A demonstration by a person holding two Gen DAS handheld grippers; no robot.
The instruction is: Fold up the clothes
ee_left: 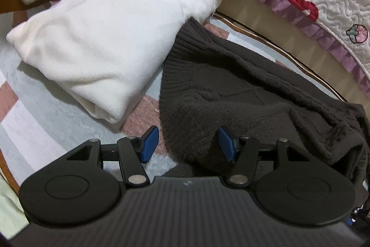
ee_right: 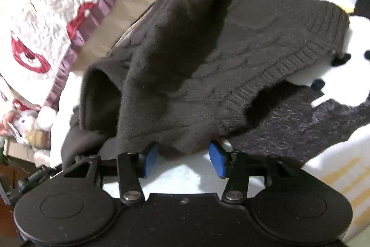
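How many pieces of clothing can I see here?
2: a folded white garment on the rug, and a dark brown knit sweater beside it, touching. More may be hidden.

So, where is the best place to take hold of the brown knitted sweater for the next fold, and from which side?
Probably the ribbed hem of the brown sweater. It is a firm, raised band lying at the garment's edge, so the right gripper, now open at the near edge, could come from the right side and pinch it.
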